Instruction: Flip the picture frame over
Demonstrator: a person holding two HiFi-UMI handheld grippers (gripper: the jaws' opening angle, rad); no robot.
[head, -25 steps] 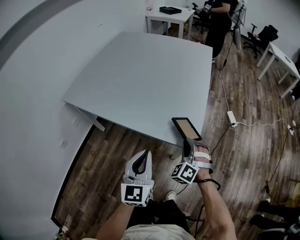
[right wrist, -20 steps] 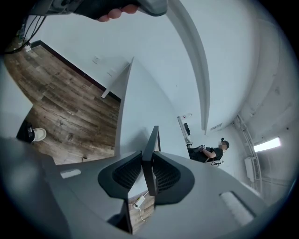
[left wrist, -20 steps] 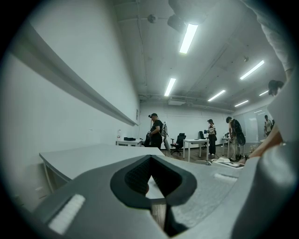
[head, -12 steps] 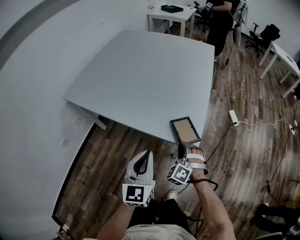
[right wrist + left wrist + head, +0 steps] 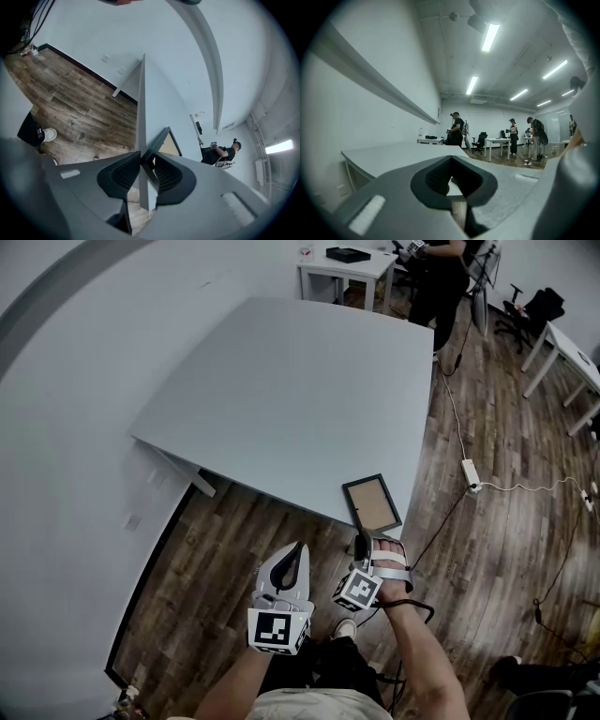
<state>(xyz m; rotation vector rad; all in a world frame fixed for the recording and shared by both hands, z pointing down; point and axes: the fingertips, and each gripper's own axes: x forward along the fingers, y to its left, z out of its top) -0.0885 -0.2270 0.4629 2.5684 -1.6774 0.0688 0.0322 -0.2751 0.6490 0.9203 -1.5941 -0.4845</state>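
The frame (image 5: 372, 504) has settled from a tilt to lie flat on the table (image 5: 281, 390), and the right gripper (image 5: 364, 542) has dropped back. The frame sits just ahead of this gripper, whose jaws have just been opening. They stand half apart, loosely either side of the frame's near corner. Left of it, the left gripper (image 5: 298, 547) is closed and empty.
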